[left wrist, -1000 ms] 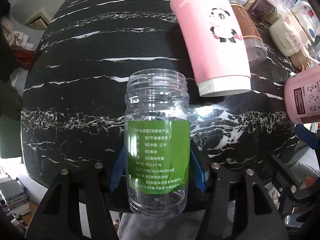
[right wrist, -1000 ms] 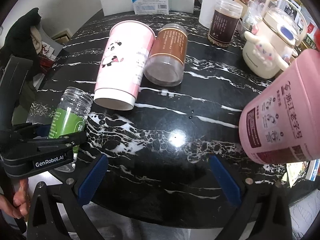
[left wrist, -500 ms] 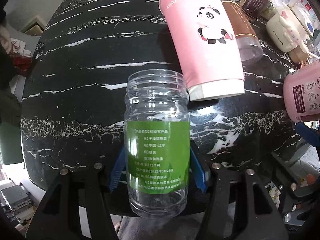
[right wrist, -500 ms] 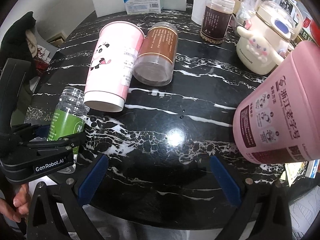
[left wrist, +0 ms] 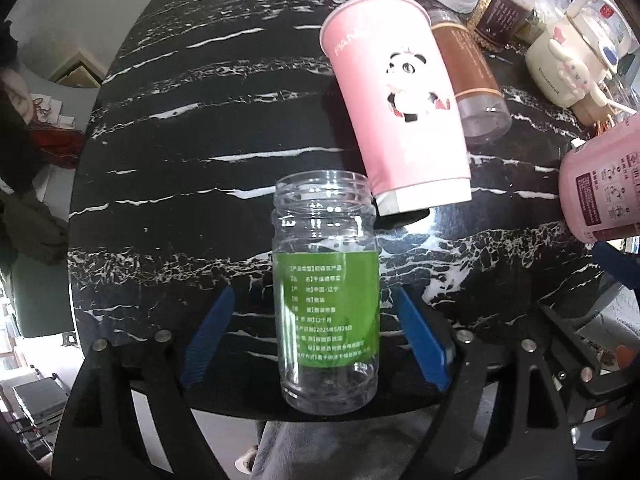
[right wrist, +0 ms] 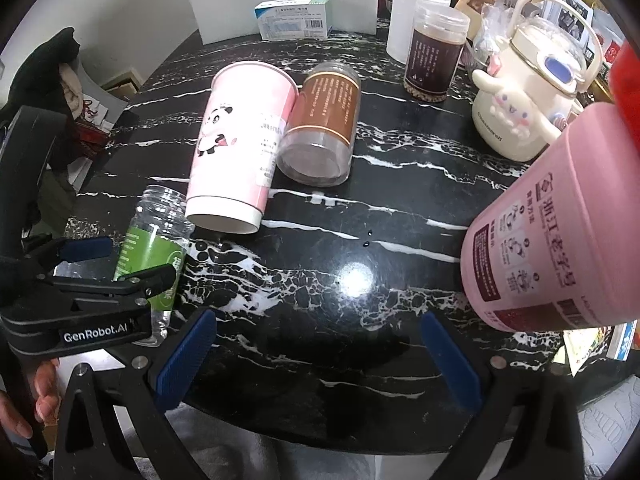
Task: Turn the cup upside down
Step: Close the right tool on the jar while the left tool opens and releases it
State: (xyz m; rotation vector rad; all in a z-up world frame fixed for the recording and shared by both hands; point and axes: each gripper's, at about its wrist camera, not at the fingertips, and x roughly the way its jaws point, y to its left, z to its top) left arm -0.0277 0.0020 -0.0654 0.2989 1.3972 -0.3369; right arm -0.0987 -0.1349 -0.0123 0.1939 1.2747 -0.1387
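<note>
A clear plastic jar with a green label point(left wrist: 326, 280) stands upright, mouth up, at the table's near edge; it also shows in the right wrist view point(right wrist: 154, 256). My left gripper point(left wrist: 314, 320) is open, its blue pads point(left wrist: 208, 336) on either side of the jar and apart from it. A pink panda paper cup point(left wrist: 400, 120) stands upside down behind the jar. My right gripper point(right wrist: 316, 352) is open and empty over the table's near edge.
A brown-labelled clear jar point(right wrist: 320, 128) stands beside the panda cup point(right wrist: 240, 140). A pink canister point(right wrist: 552, 232) is at the right. A cream kettle point(right wrist: 524, 92), a dark jar point(right wrist: 436, 56) and a white roll point(right wrist: 408, 16) stand at the back on the black marble table point(right wrist: 360, 280).
My left gripper has opened and let go of the green-labelled jar, which now stands free. The left camera view has shifted a little. The right gripper stays open.
</note>
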